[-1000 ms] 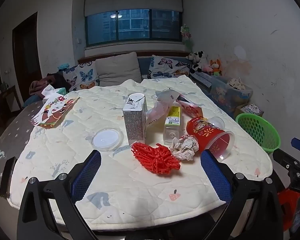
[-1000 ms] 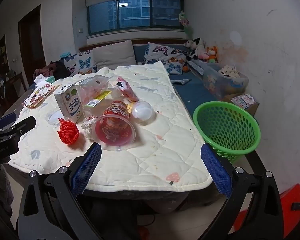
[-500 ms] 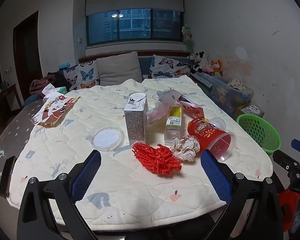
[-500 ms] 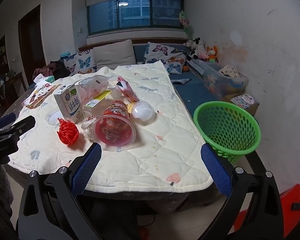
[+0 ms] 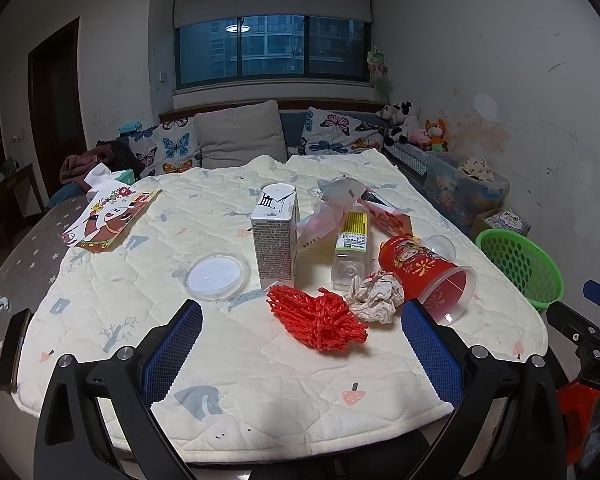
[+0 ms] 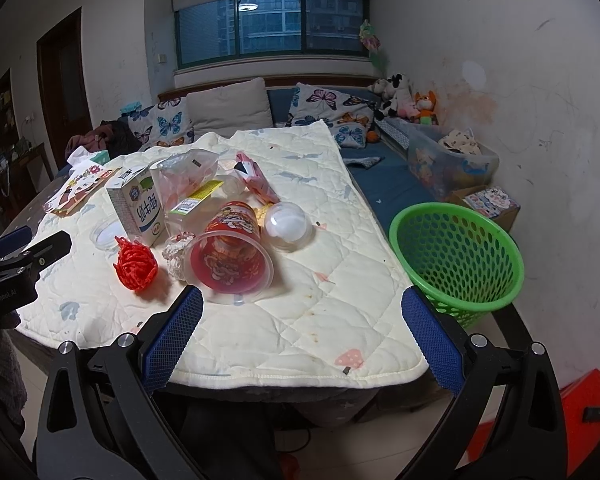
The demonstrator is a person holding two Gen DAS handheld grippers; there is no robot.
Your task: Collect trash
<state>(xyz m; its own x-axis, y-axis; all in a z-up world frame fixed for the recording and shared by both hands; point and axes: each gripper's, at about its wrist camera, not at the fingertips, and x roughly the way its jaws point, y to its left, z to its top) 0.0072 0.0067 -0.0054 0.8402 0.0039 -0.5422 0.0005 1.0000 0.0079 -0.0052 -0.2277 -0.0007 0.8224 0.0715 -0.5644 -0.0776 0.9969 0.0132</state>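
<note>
Trash lying clustered on quilted table (image 5: pixel 260 360), red cup (image 6: pixel 230 254) tipped beside crumpled paper (image 5: pixel 374 296), left gripper (image 5: pixel 300 344) and right gripper (image 6: pixel 302 320) both gaping wide, gripping nothing, green basket (image 6: pixel 456 256) standing beside table.

You see a cream quilted cloth (image 5: pixel 260 360) with small pastel prints of mushrooms and trees. On it lies a bright red net (image 5: pixel 320 316), a white crumpled paper (image 5: pixel 374 298) and a red cup (image 5: pixel 424 270) with cartoon flowers. The milk carton (image 6: pixel 138 208) is white with green letters. The basket (image 6: pixel 456 256) is vivid green. Your gripper pads (image 5: pixel 174 350) are blue, and the cushions (image 6: pixel 162 124) carry butterflies.
</note>
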